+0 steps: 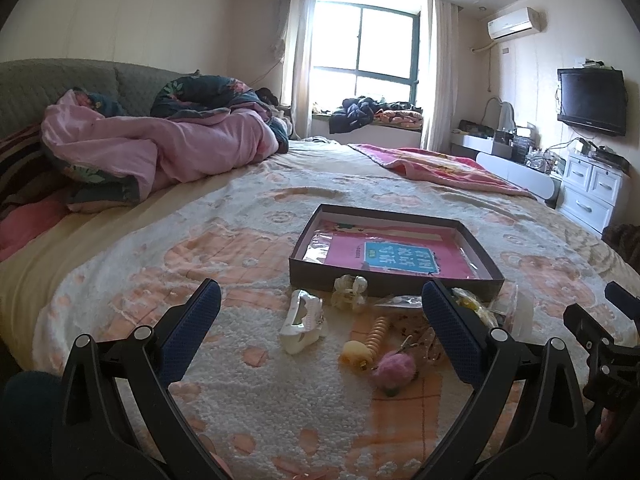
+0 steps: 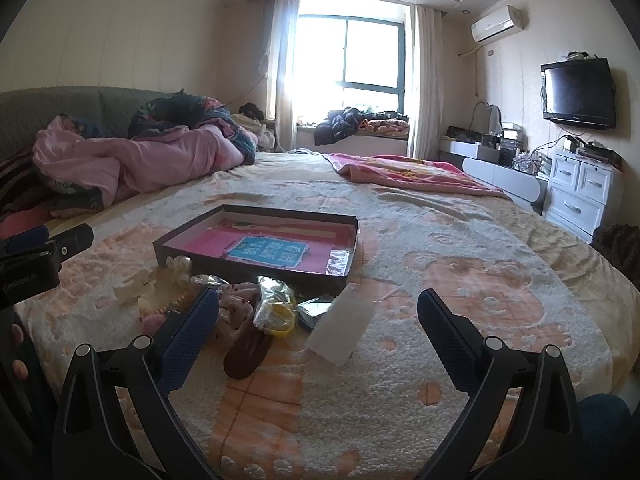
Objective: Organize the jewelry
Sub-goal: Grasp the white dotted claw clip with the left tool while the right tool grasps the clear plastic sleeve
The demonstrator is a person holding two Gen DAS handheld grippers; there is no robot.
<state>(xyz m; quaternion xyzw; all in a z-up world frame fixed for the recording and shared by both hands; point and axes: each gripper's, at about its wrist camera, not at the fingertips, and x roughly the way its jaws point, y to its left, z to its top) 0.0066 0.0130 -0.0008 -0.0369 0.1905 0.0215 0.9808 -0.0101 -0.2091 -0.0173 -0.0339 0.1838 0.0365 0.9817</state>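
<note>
1. Right at the start of the sorting, I'd say. Both my grippers hang over the fuzzy peach-and-cream bedspread [image 1: 240, 400] with nothing in them. My left gripper [image 1: 320, 320] has its blue-padded fingers spread wide, and my right gripper [image 2: 318, 320] does too.

2. The goal is the shallow dark cardboard box [image 1: 400, 283] with the pink sheet and blue label on its floor. It sits just past the pile of bits and looks like it has no jewelry in it yet.

3. All the loose stuff is in a clump touching or just beside the near wall of the box: a white plastic claw clip [image 1: 302, 322], a pale translucent flower clip [image 1: 351, 291], a coiled beige hair tie with a yellow charm [image 1: 366, 344], and a fluffy pink pom-pom charm [image 1: 394, 368].

4. From the right side I also see a crinkly clear bag with yellow pieces inside [image 2: 276, 308], a dark brown oval hair clip [image 2: 247, 352] and a frosted clear plastic sleeve [image 2: 342, 330].

5. Next move, I reckon: the white claw clip lies a bit apart from the rest and between my left fingers, so I'd drop down, close on its body and carry it over the box wall.

6. The tangle on the right is trickier, since pieces overlap and one pinch could drag its neighbours.
</note>
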